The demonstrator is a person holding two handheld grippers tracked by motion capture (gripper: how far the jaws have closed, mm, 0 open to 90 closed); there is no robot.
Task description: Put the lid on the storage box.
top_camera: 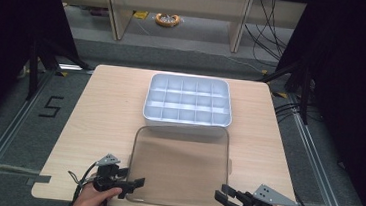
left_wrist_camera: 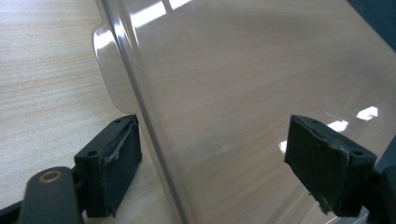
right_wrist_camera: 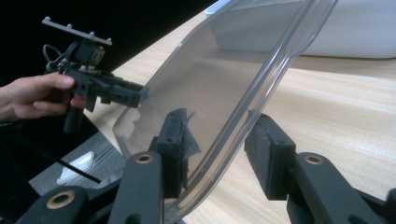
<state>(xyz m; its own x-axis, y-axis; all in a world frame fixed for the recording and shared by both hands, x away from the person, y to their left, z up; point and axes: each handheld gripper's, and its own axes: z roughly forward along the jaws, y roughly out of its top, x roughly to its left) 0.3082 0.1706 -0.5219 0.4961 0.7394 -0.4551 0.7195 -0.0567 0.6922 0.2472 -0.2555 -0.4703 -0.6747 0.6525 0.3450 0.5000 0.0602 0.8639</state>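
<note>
Clear lid (top_camera: 179,165) lay lower centre, near edge raised, far edge against divided box (top_camera: 188,100). Left gripper (top_camera: 134,183) spread, rim between the jaws, untouched. Right gripper (top_camera: 220,195) pinched the rim. Probably light, stiff, slick; rim or side tab grips best.

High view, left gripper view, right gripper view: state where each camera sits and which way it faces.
High view: above the person's side, facing forward and down on the table, compartment box and clear lid; left gripper and right gripper at bottom.
Left gripper view: rides the left gripper, along its open jaws astride the lid's edge.
Right gripper view: rides the right gripper, jaws shut on the lid's rim; left hand beyond.
Shared: all show the lid.
</note>
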